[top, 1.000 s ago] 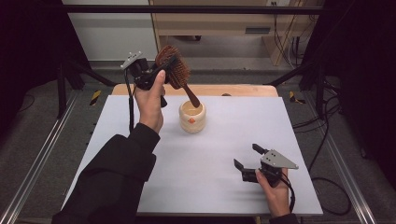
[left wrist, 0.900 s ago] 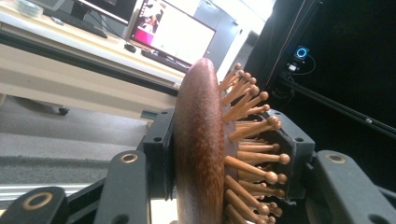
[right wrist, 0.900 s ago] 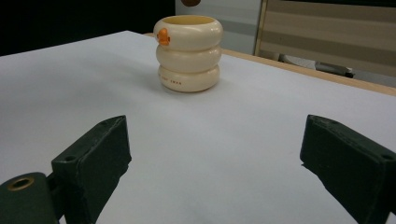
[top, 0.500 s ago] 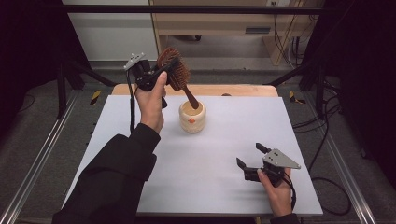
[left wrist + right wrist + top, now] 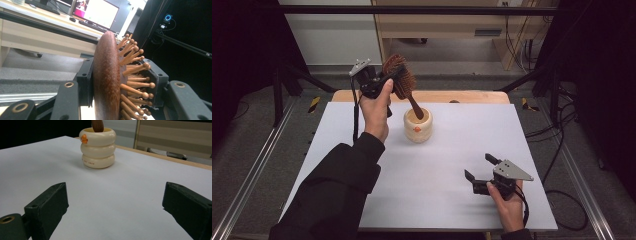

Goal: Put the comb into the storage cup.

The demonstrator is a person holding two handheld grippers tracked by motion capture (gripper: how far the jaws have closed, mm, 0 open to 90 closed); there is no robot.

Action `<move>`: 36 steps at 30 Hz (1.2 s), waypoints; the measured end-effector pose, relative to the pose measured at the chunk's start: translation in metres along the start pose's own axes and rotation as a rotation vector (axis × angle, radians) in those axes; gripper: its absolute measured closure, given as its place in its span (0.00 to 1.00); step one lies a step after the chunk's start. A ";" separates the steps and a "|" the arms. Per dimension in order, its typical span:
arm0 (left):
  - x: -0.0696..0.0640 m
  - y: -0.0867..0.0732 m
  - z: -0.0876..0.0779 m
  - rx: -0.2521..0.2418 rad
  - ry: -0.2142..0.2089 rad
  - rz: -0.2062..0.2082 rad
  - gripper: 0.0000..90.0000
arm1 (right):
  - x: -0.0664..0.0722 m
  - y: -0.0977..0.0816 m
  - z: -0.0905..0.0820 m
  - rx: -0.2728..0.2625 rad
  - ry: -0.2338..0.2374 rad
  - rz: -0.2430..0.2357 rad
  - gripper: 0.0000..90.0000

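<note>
Hairbrush going into the holder, not yet let go

Near: right gripper spread wide, idle on the table. Farther: left gripper clamped on the hairbrush head, handle tip already inside the cream holder; releasing left.

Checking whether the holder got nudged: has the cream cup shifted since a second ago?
No. The cream cup sits at the same spot below the table's wooden edge.
</note>
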State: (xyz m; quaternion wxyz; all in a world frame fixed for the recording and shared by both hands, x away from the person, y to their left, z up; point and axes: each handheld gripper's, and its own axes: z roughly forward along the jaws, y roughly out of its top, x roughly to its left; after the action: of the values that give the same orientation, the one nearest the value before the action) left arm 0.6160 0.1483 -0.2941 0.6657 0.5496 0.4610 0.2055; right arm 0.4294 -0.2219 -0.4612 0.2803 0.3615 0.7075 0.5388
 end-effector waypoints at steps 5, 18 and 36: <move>0.000 -0.003 0.001 0.004 0.005 0.000 0.55 | -0.001 -0.001 0.000 0.000 0.001 0.005 0.07; 0.002 -0.010 0.004 0.018 0.002 -0.002 0.55 | 0.000 -0.001 -0.001 -0.008 0.015 0.024 0.07; 0.001 -0.019 0.008 0.053 0.009 0.024 0.55 | 0.000 -0.001 0.000 -0.009 0.019 0.028 0.07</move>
State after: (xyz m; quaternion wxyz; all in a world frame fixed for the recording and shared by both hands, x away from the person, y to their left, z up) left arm 0.6183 0.1390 -0.3119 0.6464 0.5714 0.4628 0.2039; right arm 0.4292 -0.2225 -0.4621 0.2676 0.3652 0.7025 0.5492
